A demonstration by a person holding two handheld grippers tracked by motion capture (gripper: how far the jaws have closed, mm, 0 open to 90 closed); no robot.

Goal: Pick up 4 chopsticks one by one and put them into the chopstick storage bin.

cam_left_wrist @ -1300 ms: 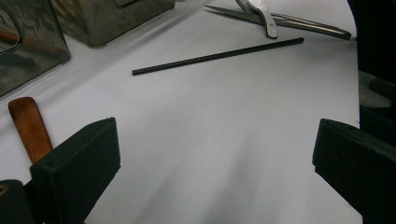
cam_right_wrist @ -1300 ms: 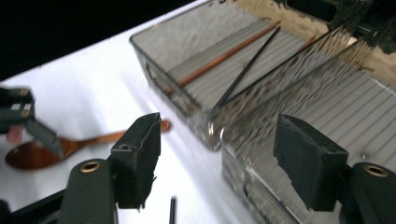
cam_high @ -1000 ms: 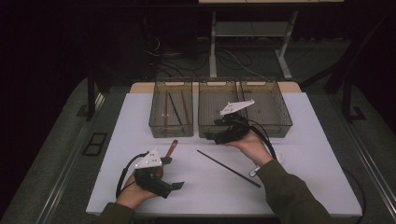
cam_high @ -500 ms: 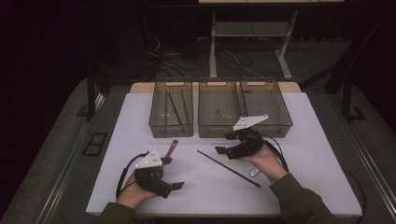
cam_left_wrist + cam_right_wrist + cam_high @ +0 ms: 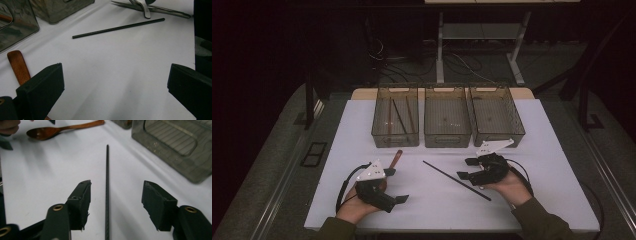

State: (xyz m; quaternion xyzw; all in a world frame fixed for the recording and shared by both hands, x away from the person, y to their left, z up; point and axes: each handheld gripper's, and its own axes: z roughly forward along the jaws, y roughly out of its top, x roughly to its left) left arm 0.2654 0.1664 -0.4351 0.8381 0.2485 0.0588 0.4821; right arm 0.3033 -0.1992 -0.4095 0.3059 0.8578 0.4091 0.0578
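Note:
A thin black rod (image 5: 447, 175) lies slantwise on the white table (image 5: 357, 130). My right gripper (image 5: 466, 168) is low over its near end. In the right gripper view the rod (image 5: 107, 170) runs straight up between the jaws of that gripper (image 5: 117, 186). They have just been closing but stand apart, clear of the rod on both sides. My left gripper (image 5: 396, 186) rests open at the front left with nothing between its jaws. A wooden spoon (image 5: 396, 157) lies just beyond it, its handle (image 5: 17, 66) beside the left jaw.
Three clear bins stand in a row at the back: the left one (image 5: 395, 135) holds several sticks, and the middle (image 5: 447, 137) and right (image 5: 507, 132) ones look nearly bare. Metal utensils (image 5: 150, 8) lie past the rod in the left gripper view.
My right gripper has come away from the bins, toward me and down, to the rod's near end. Its jaws stand narrower. The left gripper has stayed put.

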